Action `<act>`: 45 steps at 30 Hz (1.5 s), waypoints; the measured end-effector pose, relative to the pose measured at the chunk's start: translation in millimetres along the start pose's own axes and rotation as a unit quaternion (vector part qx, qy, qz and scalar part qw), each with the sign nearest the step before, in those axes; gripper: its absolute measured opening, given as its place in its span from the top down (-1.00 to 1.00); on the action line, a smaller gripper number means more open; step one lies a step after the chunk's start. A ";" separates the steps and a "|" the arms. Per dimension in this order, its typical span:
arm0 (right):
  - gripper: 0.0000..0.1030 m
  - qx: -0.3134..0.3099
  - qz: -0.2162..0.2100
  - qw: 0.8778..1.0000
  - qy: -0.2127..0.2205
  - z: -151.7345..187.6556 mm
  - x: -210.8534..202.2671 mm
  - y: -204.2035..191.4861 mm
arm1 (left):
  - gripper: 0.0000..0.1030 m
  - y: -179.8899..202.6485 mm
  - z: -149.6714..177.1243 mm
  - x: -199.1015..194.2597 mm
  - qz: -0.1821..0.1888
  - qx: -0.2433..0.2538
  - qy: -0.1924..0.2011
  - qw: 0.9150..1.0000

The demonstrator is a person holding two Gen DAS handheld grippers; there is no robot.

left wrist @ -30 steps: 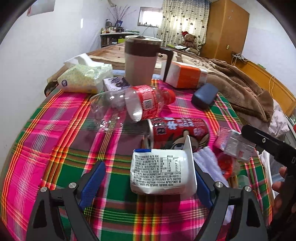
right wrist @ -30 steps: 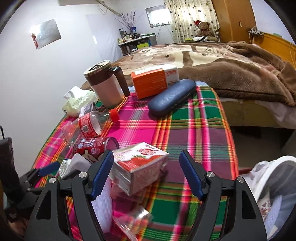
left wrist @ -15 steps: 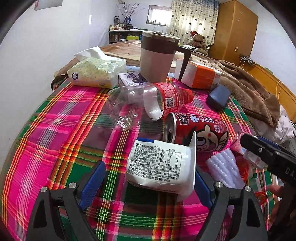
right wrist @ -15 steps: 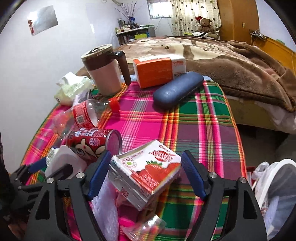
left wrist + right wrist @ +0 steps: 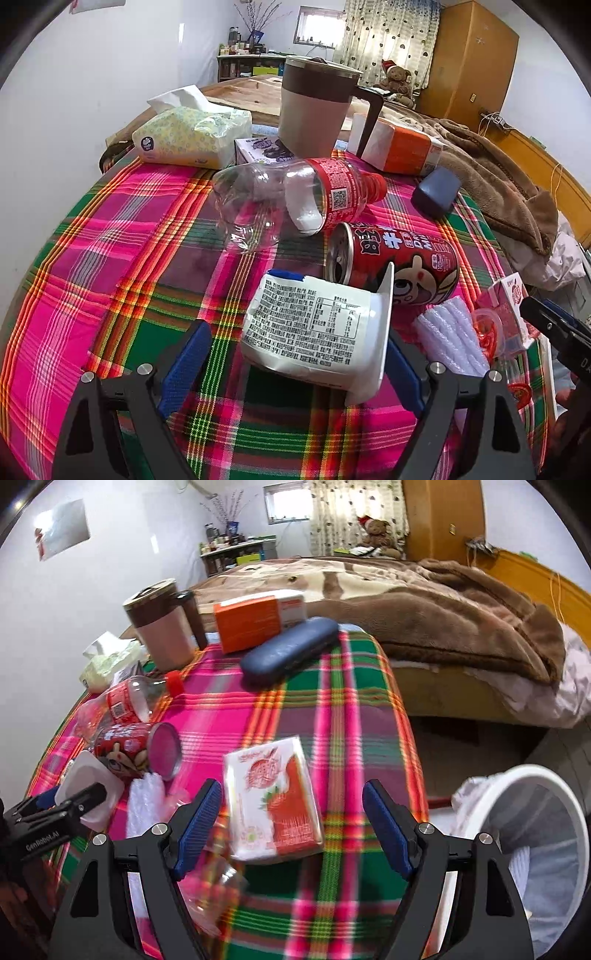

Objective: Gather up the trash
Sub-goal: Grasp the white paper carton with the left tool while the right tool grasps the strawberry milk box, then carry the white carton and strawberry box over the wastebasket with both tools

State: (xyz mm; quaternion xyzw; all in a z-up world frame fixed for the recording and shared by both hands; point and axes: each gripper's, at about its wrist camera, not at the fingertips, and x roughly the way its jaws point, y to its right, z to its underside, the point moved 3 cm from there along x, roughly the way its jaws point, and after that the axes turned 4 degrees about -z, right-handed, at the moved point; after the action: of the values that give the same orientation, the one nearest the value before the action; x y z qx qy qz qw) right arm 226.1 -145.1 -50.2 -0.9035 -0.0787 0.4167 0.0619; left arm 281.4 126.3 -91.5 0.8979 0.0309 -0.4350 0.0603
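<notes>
On the plaid table, my left gripper is open, its jaws on either side of a white yogurt cup lying on its side. Behind it lie a red can and an empty plastic bottle. My right gripper is open around a strawberry milk carton lying flat near the table's right edge. The can, the bottle and the white cup show at its left. A white trash bin with a liner stands on the floor at the right.
A brown mug, a tissue pack, an orange box and a blue glasses case sit at the table's far side. A white ribbed wrapper and clear plastic scraps lie between the grippers. A bed with a brown blanket stands behind.
Both grippers have moved forward over the table. The right gripper now sits above the carton, which appears flatter and more from above. Both stay open.
</notes>
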 end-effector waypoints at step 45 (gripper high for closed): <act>-0.09 -0.021 -0.021 0.999 0.029 0.4 -22.0 4.5 | -0.24 28.1 5.4 -59.9 0.004 0.022 0.058 0.998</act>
State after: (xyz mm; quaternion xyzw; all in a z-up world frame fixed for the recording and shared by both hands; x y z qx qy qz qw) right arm 212.2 -153.7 -34.9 -0.9144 -0.1044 0.3875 0.0536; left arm 243.2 97.5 -45.6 0.9227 0.0209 -0.3829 0.0401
